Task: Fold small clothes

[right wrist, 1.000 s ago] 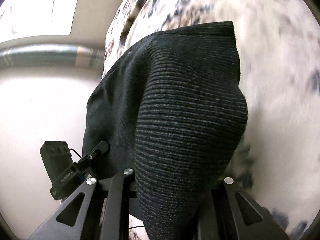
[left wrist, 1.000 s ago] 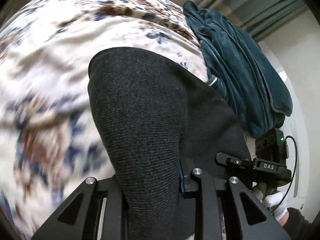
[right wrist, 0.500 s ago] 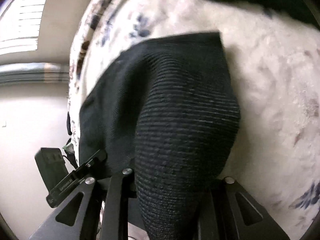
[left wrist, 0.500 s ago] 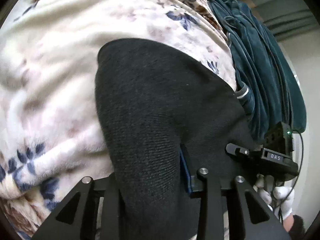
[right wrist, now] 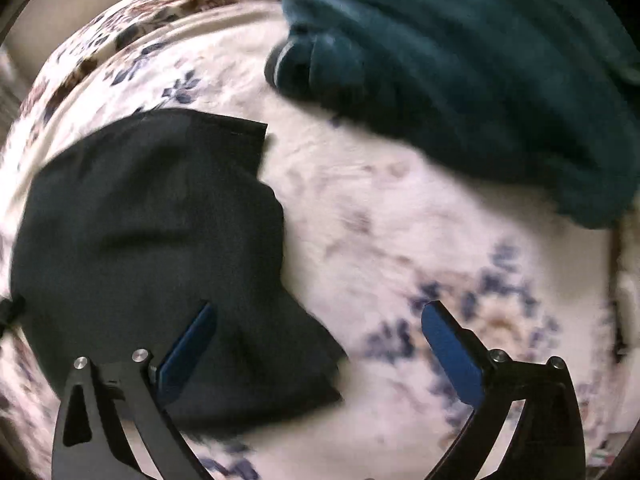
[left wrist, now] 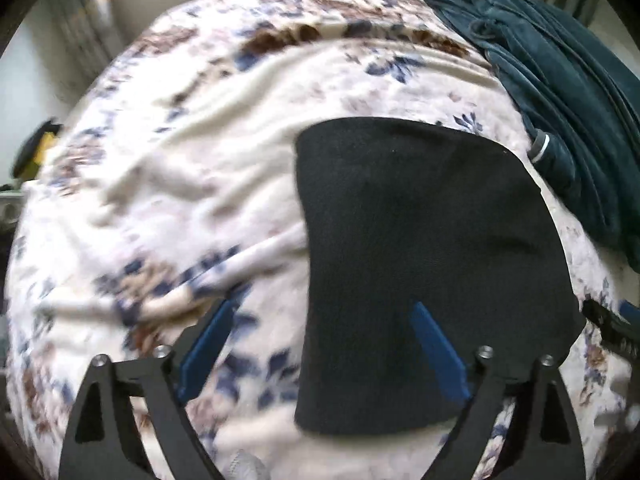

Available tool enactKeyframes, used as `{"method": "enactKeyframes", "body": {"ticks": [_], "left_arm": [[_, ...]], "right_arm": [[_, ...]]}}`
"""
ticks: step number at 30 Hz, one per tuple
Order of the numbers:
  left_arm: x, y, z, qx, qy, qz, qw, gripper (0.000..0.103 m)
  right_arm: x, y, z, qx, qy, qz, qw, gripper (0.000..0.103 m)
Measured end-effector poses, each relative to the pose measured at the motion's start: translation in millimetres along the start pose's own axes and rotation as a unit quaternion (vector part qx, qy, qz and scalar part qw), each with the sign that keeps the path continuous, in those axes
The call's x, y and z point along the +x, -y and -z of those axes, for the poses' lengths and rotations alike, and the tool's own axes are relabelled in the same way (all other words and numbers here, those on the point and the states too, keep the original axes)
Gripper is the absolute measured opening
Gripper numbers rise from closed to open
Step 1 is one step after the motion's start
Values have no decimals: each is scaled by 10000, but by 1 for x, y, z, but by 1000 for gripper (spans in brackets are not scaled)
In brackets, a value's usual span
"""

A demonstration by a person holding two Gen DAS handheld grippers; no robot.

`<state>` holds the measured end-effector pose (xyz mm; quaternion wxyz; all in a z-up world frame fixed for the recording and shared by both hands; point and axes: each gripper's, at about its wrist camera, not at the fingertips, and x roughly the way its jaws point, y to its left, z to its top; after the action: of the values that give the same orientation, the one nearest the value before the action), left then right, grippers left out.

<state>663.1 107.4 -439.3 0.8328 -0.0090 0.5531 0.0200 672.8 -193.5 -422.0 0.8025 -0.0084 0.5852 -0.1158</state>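
Observation:
A small black knit garment [left wrist: 424,248] lies folded flat on the floral blanket [left wrist: 180,184]. Above its left edge my left gripper [left wrist: 324,312] hangs with its jaws opening wide, the blue pads clear of the cloth; its right finger is over the black fabric, its left over the blanket. In the right wrist view the same garment [right wrist: 148,240] lies at the left. My right gripper [right wrist: 320,312] hovers over the garment's right corner, its jaws also opening wide, and grips nothing. The tip of the other gripper [left wrist: 612,328] shows at the right edge of the left wrist view.
A pile of dark teal clothing [left wrist: 560,100] lies on the blanket behind and right of the black garment, large in the right wrist view [right wrist: 480,80]. A yellow and black object [left wrist: 36,152] sits at the bed's far left edge. Wall and curtains are beyond.
Both grippers held the hanging black garment, lowered it onto the blanket, then let go and opened wide. The garment now lies flat, and both views tilt down onto the bed.

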Motion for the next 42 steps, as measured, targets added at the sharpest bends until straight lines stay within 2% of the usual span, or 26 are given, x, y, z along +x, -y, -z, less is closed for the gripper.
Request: {"method": "enactKeyframes", "body": {"ticks": [3,7,13,20,32,38,42], "left_arm": [[-31,0,20,-149,275,-135,9994,99],[-65,6,38,-77,434,-264,9987,100],[-122,14,55,-126,494,-100,9986,100],[-234,21,77,-53,883,-24,9961,100],[-441,34,146,187,1380,166,9901,100],[-521,36,175,157,1688,57,9855,100],[-557,32,193,60,1815,20,9834,100]], "right_arm": [[-27,-6,22,56,113,-70,9999,103],[-75,10,56,14,378,-62,9993,103],[-149,22,87,-105,724,-22,9973,103],[-271,46,130,-272,1167,-75,9928,103],[-491,94,216,-186,1943,-476,9796,103],[-598,119,263,-304,2474,-452,9674,103],[-645,134,290,-311,2673,-472,9620,103]]}}
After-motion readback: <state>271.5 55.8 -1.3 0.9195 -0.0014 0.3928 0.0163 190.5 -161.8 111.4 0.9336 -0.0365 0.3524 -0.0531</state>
